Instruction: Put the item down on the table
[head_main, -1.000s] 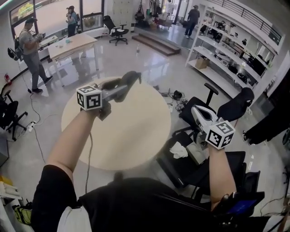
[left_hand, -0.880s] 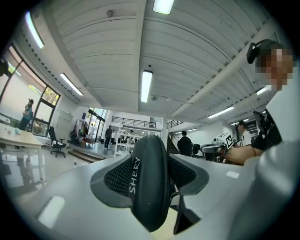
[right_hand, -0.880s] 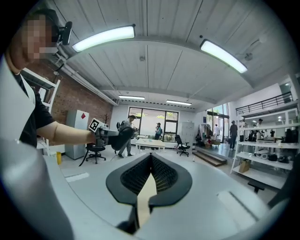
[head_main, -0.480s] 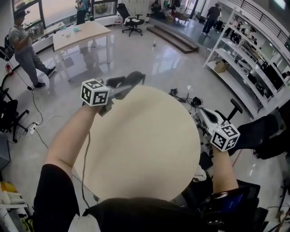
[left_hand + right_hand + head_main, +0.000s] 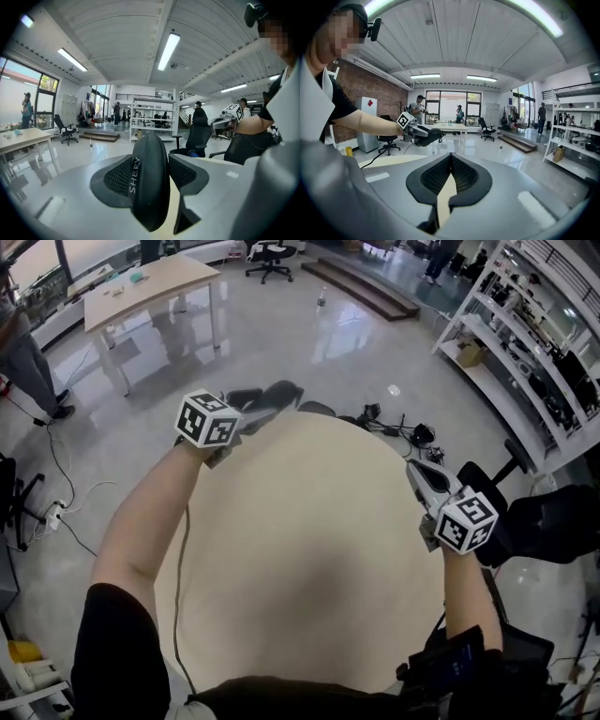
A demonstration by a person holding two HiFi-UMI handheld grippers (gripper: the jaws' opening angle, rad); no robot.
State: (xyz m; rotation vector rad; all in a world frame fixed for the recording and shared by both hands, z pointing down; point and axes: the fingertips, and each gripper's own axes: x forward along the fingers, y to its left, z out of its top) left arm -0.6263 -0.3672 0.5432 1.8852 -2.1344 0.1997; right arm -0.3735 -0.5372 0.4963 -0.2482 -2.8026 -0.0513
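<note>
A black rounded item [image 5: 150, 180] with the lettering "SHERY" is clamped upright between the pads of my left gripper [image 5: 152, 174]. In the head view this left gripper [image 5: 272, 399] holds the item [image 5: 284, 392] in the air over the far left rim of the round beige table [image 5: 309, 549]. My right gripper [image 5: 418, 472] hovers at the table's right edge. In its own view the right gripper [image 5: 451, 171] has its pads together at the tip, nothing between them, and the tabletop [image 5: 393, 160] lies below.
A rectangular table [image 5: 141, 282] stands far back on the glossy floor. White shelves [image 5: 525, 343] line the right side. A black office chair [image 5: 553, 521] sits just right of the round table, and cables [image 5: 394, 432] lie on the floor behind it.
The round table has come closer and now fills the middle of the head view. Both grippers have moved over its edges; the left one still holds the black item.
</note>
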